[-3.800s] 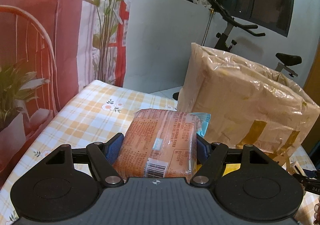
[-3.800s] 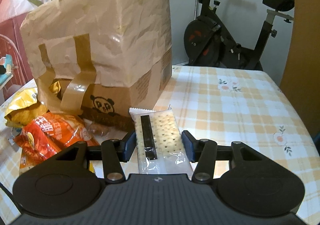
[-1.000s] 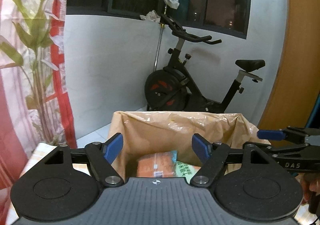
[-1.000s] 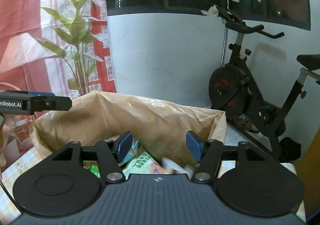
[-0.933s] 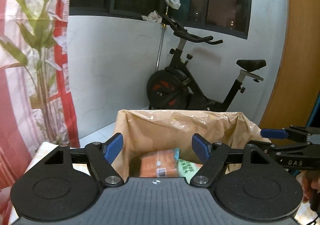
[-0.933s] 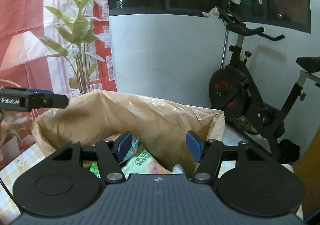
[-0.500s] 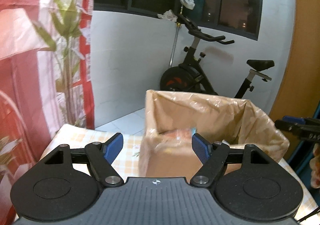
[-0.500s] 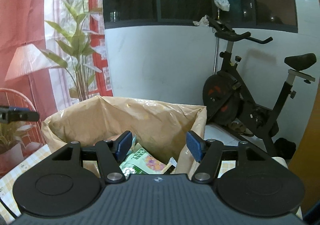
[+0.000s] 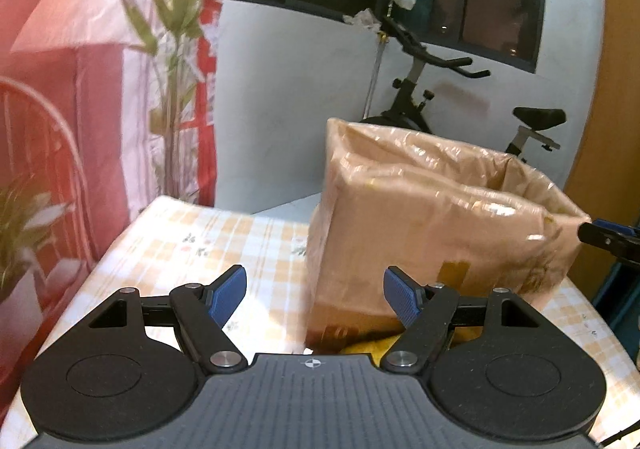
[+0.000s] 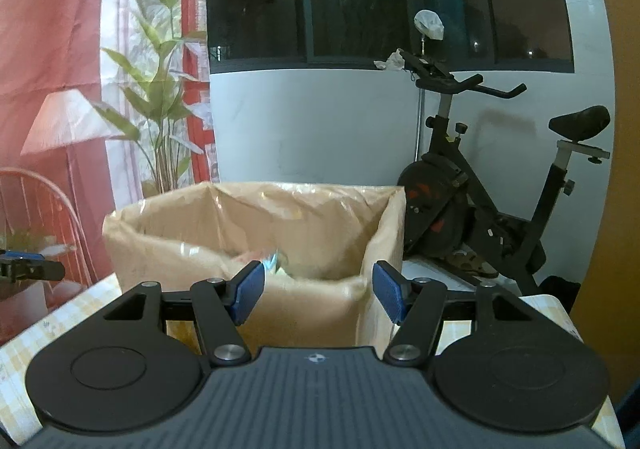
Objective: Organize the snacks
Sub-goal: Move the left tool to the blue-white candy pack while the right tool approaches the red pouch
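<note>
Nearest, the left gripper has its blue pads spread wide with nothing between them, and the right gripper is likewise parted and empty. Past them, the open brown paper bag stands on the checked tablecloth toward the table's far right corner, with a snack packet blurred inside it and something yellow at its near foot. Farthest back, an exercise bike stands on the floor by the white wall.
</note>
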Motion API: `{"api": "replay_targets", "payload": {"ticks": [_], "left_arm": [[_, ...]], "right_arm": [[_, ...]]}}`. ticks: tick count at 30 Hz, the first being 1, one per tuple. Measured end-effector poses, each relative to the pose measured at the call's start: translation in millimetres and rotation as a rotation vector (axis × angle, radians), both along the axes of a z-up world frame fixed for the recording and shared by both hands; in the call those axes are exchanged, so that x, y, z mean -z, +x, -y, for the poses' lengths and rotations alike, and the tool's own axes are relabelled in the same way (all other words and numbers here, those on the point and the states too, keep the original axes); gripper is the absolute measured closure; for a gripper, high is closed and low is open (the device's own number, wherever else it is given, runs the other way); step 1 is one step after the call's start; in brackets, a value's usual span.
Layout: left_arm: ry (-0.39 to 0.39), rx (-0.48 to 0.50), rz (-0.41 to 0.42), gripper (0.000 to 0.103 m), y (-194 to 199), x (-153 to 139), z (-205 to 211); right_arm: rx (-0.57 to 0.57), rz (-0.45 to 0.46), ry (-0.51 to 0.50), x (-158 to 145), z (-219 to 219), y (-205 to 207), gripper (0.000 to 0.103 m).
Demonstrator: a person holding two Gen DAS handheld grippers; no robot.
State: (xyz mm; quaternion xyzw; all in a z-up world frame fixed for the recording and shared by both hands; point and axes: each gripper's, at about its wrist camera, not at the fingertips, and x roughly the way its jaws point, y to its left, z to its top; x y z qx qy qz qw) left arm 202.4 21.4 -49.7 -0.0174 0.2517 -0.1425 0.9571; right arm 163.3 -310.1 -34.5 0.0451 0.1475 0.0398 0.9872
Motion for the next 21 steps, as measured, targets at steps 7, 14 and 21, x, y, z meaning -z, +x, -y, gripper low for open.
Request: {"api": "replay_targets", "payload": {"ticks": [7, 14, 21], "left_arm": [[-0.051, -0.053, -0.073, 0.025, -8.8, 24.4, -12.8], [-0.034, -0.040, -0.112, 0.025, -16.5, 39.7, -6.5], [0.006, -0.010, -0.142, 0.026, -21.3, 50.5, 8.5]], "right_arm": [[0.009, -0.043, -0.007, 22.3, 4.7, -17.5, 0.040], [0.014, -0.117, -0.005, 49.4, 8.0, -29.1, 0.040], [-0.005, -0.189, 0.006, 74.2, 8.0, -33.9, 0.040]]}}
